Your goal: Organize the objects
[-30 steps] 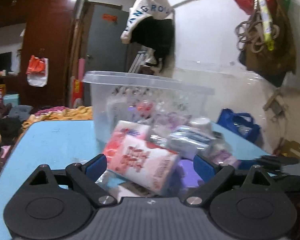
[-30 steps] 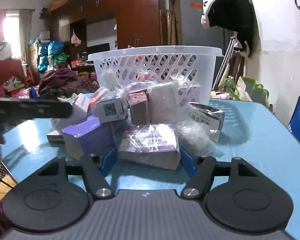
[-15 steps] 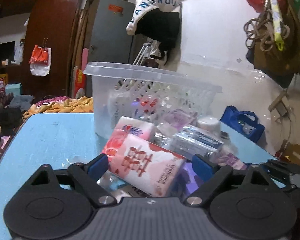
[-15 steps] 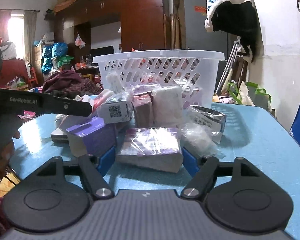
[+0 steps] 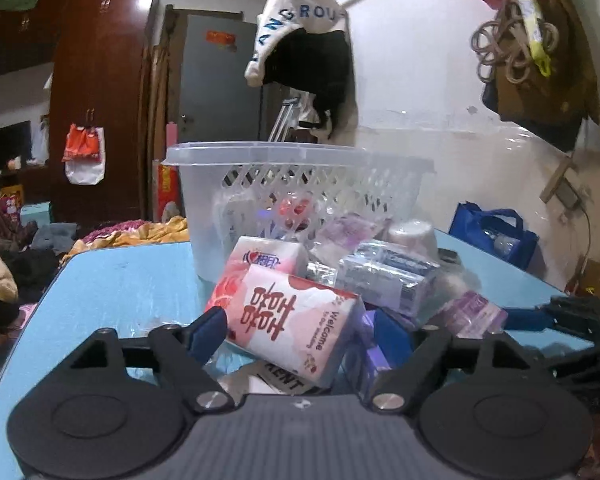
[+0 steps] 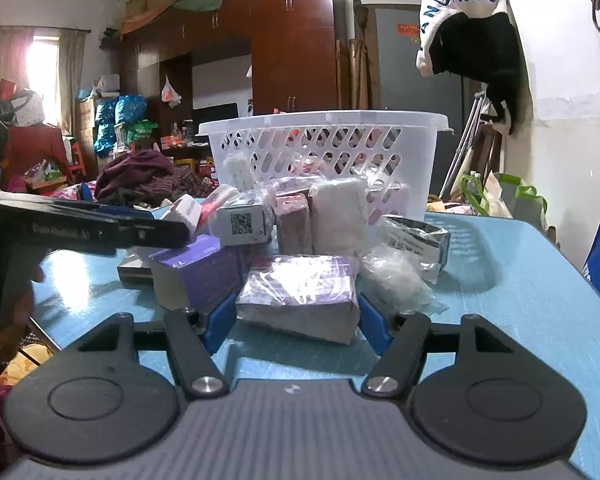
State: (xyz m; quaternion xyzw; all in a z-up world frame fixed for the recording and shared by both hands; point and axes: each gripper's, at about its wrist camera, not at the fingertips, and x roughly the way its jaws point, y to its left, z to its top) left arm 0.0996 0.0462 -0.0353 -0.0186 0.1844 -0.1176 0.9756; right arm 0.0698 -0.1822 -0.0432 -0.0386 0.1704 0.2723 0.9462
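A pile of small packs lies on the blue table in front of a white slotted basket, which also shows in the right wrist view. My left gripper is open, its blue pads on either side of a red and white tissue pack that rests on the pile. My right gripper is open around a clear-wrapped purple pack lying on the table. The left gripper also shows from the side in the right wrist view.
The pile holds a purple box, a box with a QR code, a silver pouch and a clear plastic bag. A blue bag stands by the wall. Clothes lie beyond the table's left edge.
Both grippers have moved forward toward the pile, so the tissue pack and the purple pack now sit closer between their pads. The jaws have stayed open.
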